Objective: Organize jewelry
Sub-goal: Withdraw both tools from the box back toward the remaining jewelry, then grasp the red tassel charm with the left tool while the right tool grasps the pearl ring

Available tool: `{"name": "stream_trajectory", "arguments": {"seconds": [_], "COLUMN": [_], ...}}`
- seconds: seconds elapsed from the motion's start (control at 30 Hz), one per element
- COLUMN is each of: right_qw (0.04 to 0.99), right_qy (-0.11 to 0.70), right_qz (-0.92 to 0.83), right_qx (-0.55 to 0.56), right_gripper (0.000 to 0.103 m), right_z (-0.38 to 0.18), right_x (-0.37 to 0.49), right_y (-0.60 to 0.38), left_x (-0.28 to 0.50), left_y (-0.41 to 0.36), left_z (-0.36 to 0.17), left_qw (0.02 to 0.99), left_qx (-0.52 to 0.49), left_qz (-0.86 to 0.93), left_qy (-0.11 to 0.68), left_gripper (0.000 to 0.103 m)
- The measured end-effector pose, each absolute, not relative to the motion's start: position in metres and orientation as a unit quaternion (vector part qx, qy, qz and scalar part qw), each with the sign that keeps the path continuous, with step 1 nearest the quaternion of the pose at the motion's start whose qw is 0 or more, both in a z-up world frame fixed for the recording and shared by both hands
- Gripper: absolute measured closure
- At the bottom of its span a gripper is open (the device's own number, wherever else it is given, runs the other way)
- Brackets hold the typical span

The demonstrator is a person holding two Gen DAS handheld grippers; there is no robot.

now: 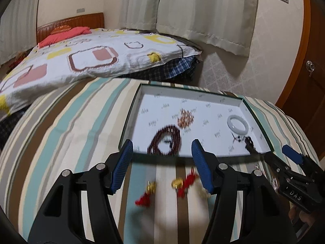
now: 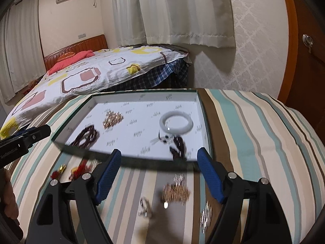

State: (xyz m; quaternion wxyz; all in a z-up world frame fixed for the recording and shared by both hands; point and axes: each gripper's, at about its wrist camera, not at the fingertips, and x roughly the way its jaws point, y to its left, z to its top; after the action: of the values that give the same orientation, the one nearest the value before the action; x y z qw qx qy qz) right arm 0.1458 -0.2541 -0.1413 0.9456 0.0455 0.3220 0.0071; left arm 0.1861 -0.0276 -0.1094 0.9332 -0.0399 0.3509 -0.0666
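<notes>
A shallow white-lined tray [image 1: 132,109] [image 2: 205,118] lies on the striped cloth. In it are a dark red bead string [image 1: 164,142] [image 2: 86,137], a copper chain pile [image 1: 185,119] [image 2: 112,119], a white bangle [image 1: 237,124] [image 2: 176,124] and a dark beaded piece [image 1: 248,143] [image 2: 179,148]. My left gripper [image 1: 161,154] is open above red-and-gold tassel charms [image 1: 182,184] [image 2: 78,169] on the cloth before the tray. My right gripper [image 2: 159,158] [image 1: 278,154] is open above a copper chain pile [image 2: 175,191], a silver ring piece [image 2: 145,206] and a silver chain [image 2: 206,215].
A bed with a patterned quilt [image 1: 91,55] [image 2: 91,73] stands behind the striped surface. Curtains [image 2: 178,10] hang at the back. A wooden cabinet door with a key [image 1: 310,69] [image 2: 306,40] is on the right.
</notes>
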Motion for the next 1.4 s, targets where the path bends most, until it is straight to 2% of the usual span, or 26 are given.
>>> {"name": "stream_trajectory", "arguments": {"seconds": [0.3,0.43,0.53,0.77,1.0,1.07,1.13,1.2,1.23,1.33,1.4], "right_qw": [0.938,0.937,0.932,0.919,0.904,0.903,0.904,0.904,0.904,0.904,0.904], "right_qy": [0.342,0.347,0.360,0.392,0.427,0.428,0.427,0.427,0.427,0.427,0.427], "right_qz": [0.003,0.002,0.003,0.012,0.017,0.015,0.014,0.017,0.019,0.023,0.026], "right_qx": [0.049,0.047,0.046,0.034,0.030,0.023,0.020,0.022,0.024,0.028,0.031], "right_gripper": [0.028,0.034,0.046,0.049,0.057,0.061,0.073,0.080,0.082,0.084,0.084], "right_z": [-0.166,-0.169,-0.173,-0.182,-0.191,-0.191,-0.191,-0.191,-0.190,-0.189,-0.189], "right_x": [0.109,0.105,0.107,0.122,0.135,0.134,0.132,0.131,0.130,0.130,0.129], "right_y": [-0.252,-0.252,-0.250,-0.242,-0.239,-0.238,-0.239,-0.241,-0.242,-0.243,-0.244], "left_x": [0.146,0.136,0.132,0.138,0.149,0.152,0.154,0.158,0.160,0.164,0.166], "left_y": [-0.016,-0.012,-0.007,-0.001,-0.002,-0.003,-0.005,-0.007,-0.008,-0.008,-0.010], "left_z": [-0.138,-0.144,-0.148,-0.155,-0.159,-0.161,-0.163,-0.165,-0.167,-0.170,-0.173], "left_qw": [0.926,0.925,0.924,0.919,0.914,0.912,0.911,0.908,0.906,0.903,0.901], "left_qx": [-0.041,-0.040,-0.035,-0.038,-0.042,-0.041,-0.039,-0.035,-0.035,-0.036,-0.032], "left_qz": [-0.050,-0.042,-0.034,-0.027,-0.028,-0.031,-0.033,-0.036,-0.038,-0.042,-0.046], "left_qy": [0.372,0.376,0.379,0.391,0.402,0.406,0.410,0.416,0.419,0.426,0.431], "left_gripper": [0.045,0.045,0.045,0.045,0.046,0.046,0.047,0.056,0.056,0.059,0.065]}}
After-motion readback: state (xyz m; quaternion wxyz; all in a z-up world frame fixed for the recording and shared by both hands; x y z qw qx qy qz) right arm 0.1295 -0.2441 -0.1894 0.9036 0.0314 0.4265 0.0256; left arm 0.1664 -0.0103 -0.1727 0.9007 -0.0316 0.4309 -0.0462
